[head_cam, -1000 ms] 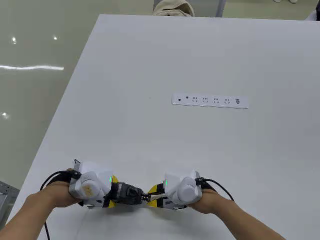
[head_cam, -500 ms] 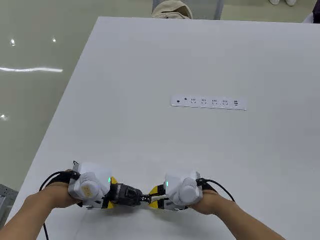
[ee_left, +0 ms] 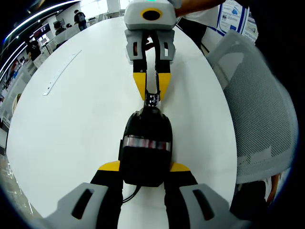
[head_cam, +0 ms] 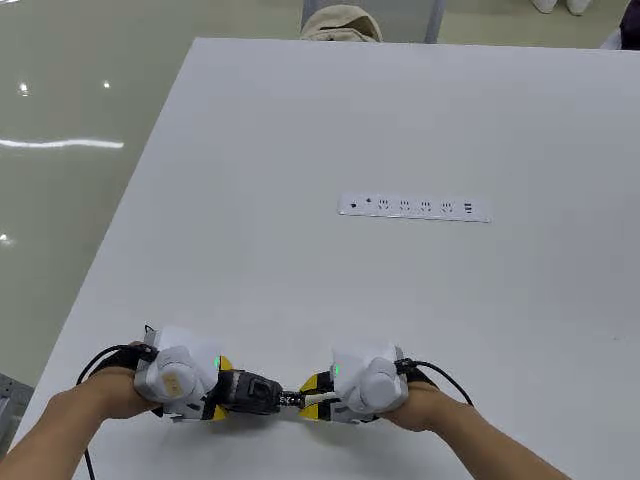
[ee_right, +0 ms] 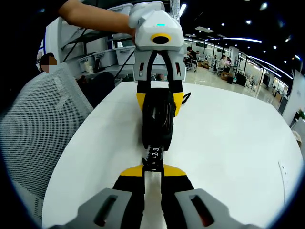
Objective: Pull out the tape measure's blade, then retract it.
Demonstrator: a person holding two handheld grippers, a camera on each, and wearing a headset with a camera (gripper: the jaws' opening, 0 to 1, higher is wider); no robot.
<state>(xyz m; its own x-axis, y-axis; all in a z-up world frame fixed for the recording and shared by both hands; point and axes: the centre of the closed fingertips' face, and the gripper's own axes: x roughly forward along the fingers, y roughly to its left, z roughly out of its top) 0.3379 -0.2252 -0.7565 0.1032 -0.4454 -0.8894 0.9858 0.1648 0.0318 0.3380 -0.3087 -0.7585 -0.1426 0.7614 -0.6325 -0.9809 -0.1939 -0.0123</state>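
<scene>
A black tape measure (head_cam: 254,392) lies low over the white table (head_cam: 400,110) near its front edge. My left gripper (head_cam: 224,386) is shut on its case (ee_left: 147,148), yellow pads on both sides. Facing it, my right gripper (head_cam: 310,397) is shut on the end of the blade (ee_right: 155,155). Only a short stretch of blade shows outside the case, with printed numbers on it. In the left gripper view the right gripper (ee_left: 152,90) pinches the blade's hook (ee_left: 151,99). The right gripper view shows the case (ee_right: 157,114) end-on, with the left gripper (ee_right: 159,102) behind it.
A white power strip (head_cam: 414,207) lies flat in the middle of the table, well beyond the grippers. A grey mesh chair (ee_left: 257,95) stands just off the table's front edge. To the left the table's edge drops to a glossy floor (head_cam: 70,120).
The grippers have barely parted; the visible bit of blade is perhaps slightly longer. The head camera has shifted a little.
</scene>
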